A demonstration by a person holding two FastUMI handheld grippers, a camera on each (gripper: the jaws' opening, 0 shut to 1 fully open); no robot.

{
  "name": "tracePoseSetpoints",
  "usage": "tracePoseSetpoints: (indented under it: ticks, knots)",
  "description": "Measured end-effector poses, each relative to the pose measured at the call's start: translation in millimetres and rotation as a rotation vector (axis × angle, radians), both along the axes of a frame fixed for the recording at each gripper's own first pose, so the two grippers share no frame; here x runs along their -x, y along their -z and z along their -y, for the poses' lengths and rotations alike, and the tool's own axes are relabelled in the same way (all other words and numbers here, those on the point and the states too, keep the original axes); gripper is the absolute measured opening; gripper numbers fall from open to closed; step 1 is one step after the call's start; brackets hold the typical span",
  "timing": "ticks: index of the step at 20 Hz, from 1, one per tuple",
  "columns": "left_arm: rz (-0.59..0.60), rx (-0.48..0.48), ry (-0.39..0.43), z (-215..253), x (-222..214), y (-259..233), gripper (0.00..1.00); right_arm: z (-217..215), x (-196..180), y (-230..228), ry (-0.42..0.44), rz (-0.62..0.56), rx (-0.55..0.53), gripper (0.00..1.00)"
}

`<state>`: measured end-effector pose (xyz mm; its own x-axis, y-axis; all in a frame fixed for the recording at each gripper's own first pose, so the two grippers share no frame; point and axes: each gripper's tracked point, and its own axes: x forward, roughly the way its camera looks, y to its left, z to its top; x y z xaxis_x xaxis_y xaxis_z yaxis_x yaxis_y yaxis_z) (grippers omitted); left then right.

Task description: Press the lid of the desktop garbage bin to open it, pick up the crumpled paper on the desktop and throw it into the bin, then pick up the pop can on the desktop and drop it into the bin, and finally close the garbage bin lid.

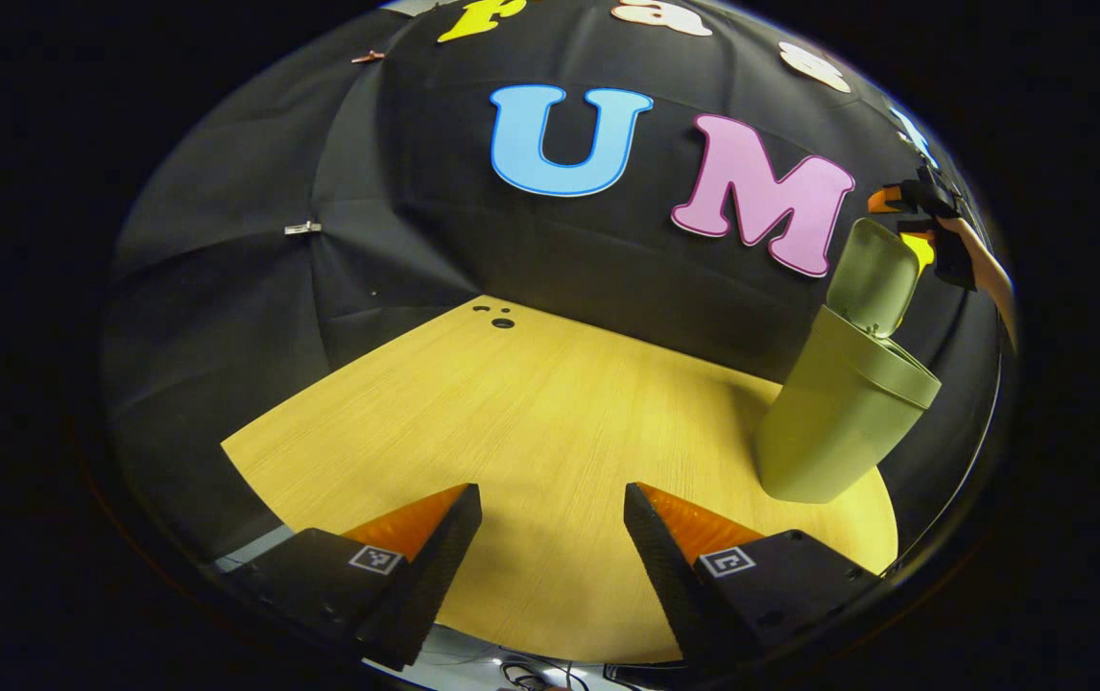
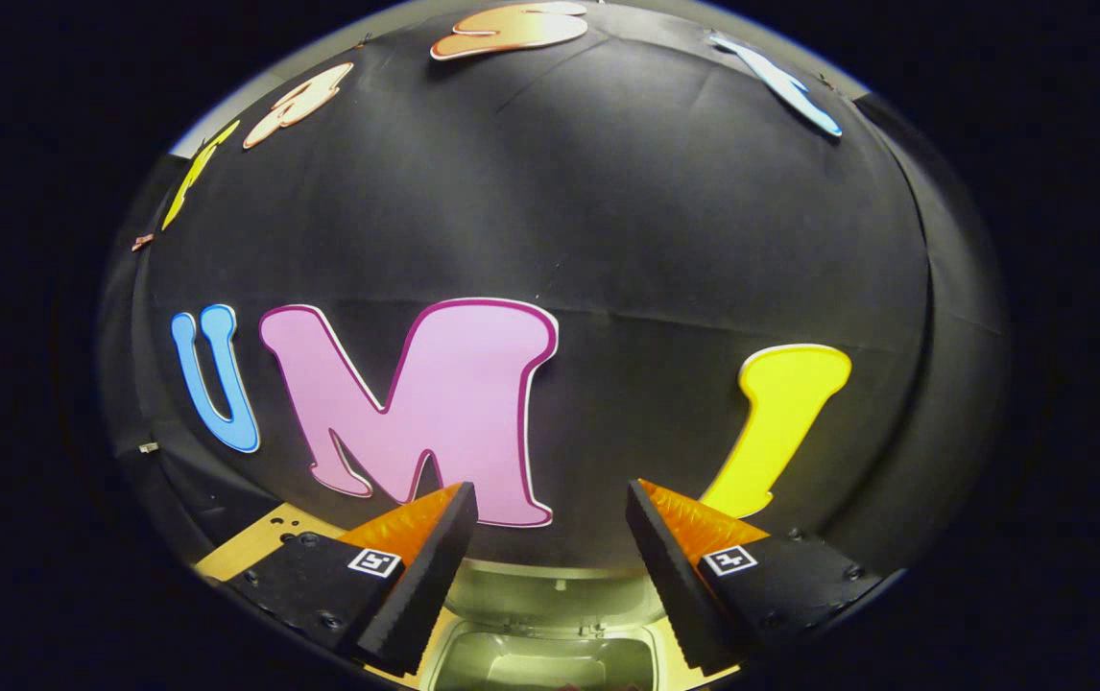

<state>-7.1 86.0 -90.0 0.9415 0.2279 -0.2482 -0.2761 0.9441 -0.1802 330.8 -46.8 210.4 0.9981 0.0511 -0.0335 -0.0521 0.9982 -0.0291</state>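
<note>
An olive-green desktop bin (image 1: 838,422) stands at the right of the wooden table (image 1: 531,441), its lid (image 1: 872,278) raised upright. My left gripper (image 1: 552,499) hovers open and empty over the table's near part, well left of the bin. The right gripper (image 1: 915,216) appears far off above the raised lid, held by a hand. In the right gripper view my right gripper (image 2: 550,499) is open with nothing between its fingers, directly above the bin's open mouth (image 2: 540,653), with the raised lid (image 2: 550,595) just behind it.
Black cloth walls close the booth behind and at both sides. A few small dark holes (image 1: 500,317) mark the table's far corner. Cables (image 1: 531,672) lie below the table's front edge.
</note>
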Motion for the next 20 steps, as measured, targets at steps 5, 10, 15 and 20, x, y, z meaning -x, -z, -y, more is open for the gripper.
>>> tracePoseSetpoints:
  ticks: [5, 10, 15, 20]
  knots:
    - [0.020, 0.006, -0.018, -6, 9, -5, 0.96, -2, -8, 27, -0.021, -0.097, -0.027, 0.98]
    - [0.002, -0.023, 0.001, -3, 15, 0, 0.96, -2, 10, 32, -0.035, -0.104, -0.016, 0.99]
    - [0.013, -0.126, 0.090, 11, 11, -11, 0.96, -4, 43, 48, -0.035, -0.105, -0.026, 0.99]
    - [0.025, -0.147, 0.167, 25, 11, -14, 0.96, -2, 79, 82, -0.024, -0.126, -0.020, 0.98]
